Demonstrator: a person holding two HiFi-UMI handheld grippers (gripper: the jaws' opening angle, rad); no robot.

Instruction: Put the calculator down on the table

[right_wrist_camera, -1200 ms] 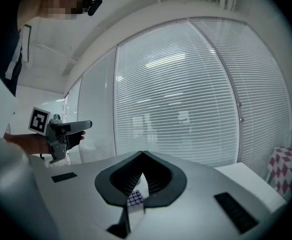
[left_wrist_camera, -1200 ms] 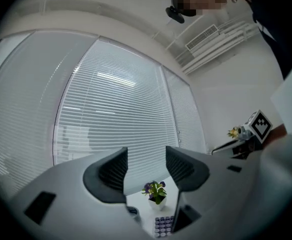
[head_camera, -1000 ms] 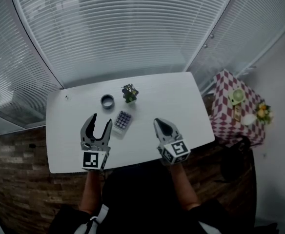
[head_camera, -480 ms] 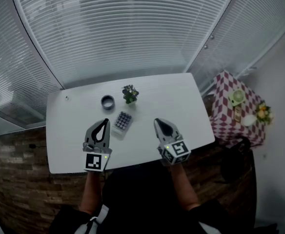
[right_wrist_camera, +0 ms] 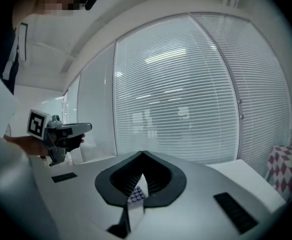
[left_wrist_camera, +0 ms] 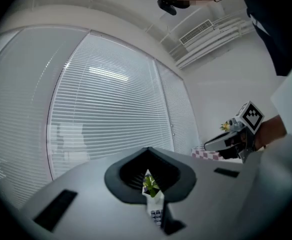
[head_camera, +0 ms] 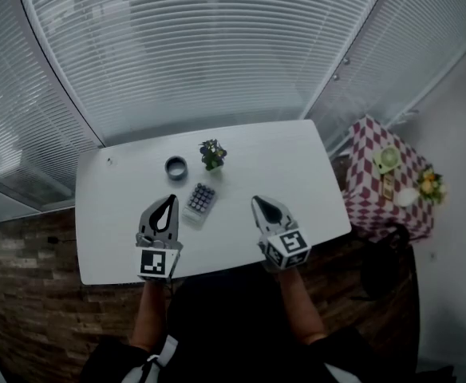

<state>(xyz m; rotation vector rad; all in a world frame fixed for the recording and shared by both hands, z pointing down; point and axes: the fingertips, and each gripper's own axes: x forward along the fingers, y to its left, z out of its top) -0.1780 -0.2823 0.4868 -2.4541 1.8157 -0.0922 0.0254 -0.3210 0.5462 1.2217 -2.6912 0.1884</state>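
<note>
Calculator [head_camera: 200, 200] placement looks finished, judging by how things lie; little seems left beyond drawing the hands away. Nearest the person, the left gripper [head_camera: 169, 201] and the right gripper [head_camera: 258, 201] are held over the near part of the table [head_camera: 289, 154]. Each has its grey plastic jaws pressed together with nothing between them, and each carries a cube of black-and-white square markers. Just beyond and between their tips the calculator lies flat on the smooth white tabletop, apart from both grippers. It is a slim pale rectangle with a grid of small dark raised keys. Farther on sits a dark round ring [head_camera: 175, 166], and beside it a small potted plant [head_camera: 212, 153] with green leaves in a pale pot. Behind the table, white slatted blinds [head_camera: 217, 46] cover the windows. Off to the right stands a side table [head_camera: 381, 186] under a red-and-white chequered cloth.
</note>
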